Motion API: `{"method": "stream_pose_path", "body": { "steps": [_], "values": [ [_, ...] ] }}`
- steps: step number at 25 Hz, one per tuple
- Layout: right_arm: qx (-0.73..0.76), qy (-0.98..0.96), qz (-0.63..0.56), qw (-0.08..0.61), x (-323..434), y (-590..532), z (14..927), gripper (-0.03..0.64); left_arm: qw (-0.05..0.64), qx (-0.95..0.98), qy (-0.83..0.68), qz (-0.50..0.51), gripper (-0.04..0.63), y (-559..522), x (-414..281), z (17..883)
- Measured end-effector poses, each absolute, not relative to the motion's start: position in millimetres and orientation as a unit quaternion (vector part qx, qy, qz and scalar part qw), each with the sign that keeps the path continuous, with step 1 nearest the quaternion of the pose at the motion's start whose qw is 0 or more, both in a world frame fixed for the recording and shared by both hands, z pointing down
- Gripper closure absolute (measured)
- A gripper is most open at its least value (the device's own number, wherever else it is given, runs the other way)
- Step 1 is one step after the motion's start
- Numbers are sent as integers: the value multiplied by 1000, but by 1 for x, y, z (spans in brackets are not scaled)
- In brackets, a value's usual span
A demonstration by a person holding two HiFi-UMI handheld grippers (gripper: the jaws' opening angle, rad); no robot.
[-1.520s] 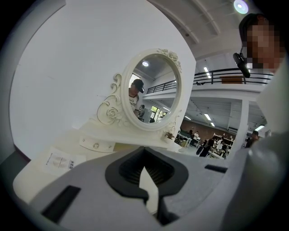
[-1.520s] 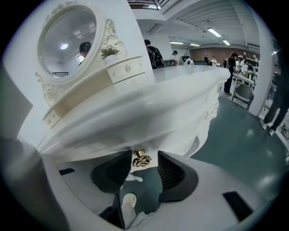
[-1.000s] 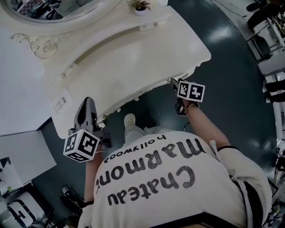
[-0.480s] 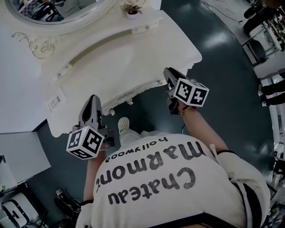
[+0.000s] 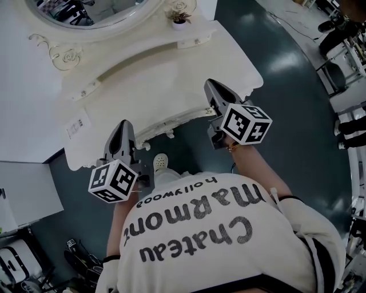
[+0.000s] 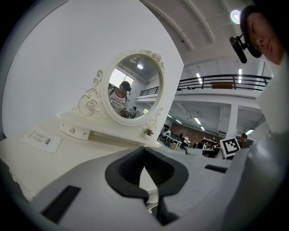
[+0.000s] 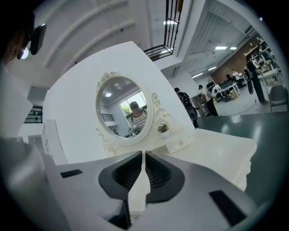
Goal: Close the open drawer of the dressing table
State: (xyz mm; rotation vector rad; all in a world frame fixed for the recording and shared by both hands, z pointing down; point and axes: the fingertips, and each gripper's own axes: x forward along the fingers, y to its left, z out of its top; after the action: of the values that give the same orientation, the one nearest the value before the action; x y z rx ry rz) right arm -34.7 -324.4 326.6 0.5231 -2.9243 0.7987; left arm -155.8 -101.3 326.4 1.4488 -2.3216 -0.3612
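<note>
Two tools up in the air by the front edge of the white surface [image 5: 171,80], one on each side. Left tool [image 5: 124,129] at about 9 o'clock in the head view: shut tight, with nothing in it. Right tool [image 5: 213,88] at about 1 o'clock: closing now, nearly pinched together, with nothing in it either. Both aimed toward the round mirror [image 5: 97,11] at 11 o'clock, not down at the front.

Drawer [image 5: 186,119] between the two tools, at 12 o'clock from the person's shirt, just under the front edge, with small knobs [image 5: 170,133] on it. Looks pushed in from up here, so probably done or nearly done. Hard to be sure, though, with the front seen only from above and not at all from either tool's view.

Things to watch for:
- Maybe not pushed in all the way. Easy to miss from above. Better to look lower before stopping.
- Pushing on just one side. Could turn the drawer crooked and get it stuck.
- Pushing too hard or too fast. Could slam it, shake the surface, and tip the little plant [image 5: 182,12] at 12 o'clock beside the mirror.
- Hard tool tips on white paint. Could leave a scratch or knock a knob.
- Shoe [image 5: 162,160] on the floor right below the drawer. Could trip there while leaning in.
</note>
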Motion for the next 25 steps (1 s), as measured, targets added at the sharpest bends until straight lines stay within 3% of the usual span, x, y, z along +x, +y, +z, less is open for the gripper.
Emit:
{"method": "stream_pose_path", "body": {
  "steps": [25],
  "values": [
    [112, -970, 207, 60, -59, -273, 328, 572, 187, 469, -850, -149, 588, -51, -158, 327]
  ]
}}
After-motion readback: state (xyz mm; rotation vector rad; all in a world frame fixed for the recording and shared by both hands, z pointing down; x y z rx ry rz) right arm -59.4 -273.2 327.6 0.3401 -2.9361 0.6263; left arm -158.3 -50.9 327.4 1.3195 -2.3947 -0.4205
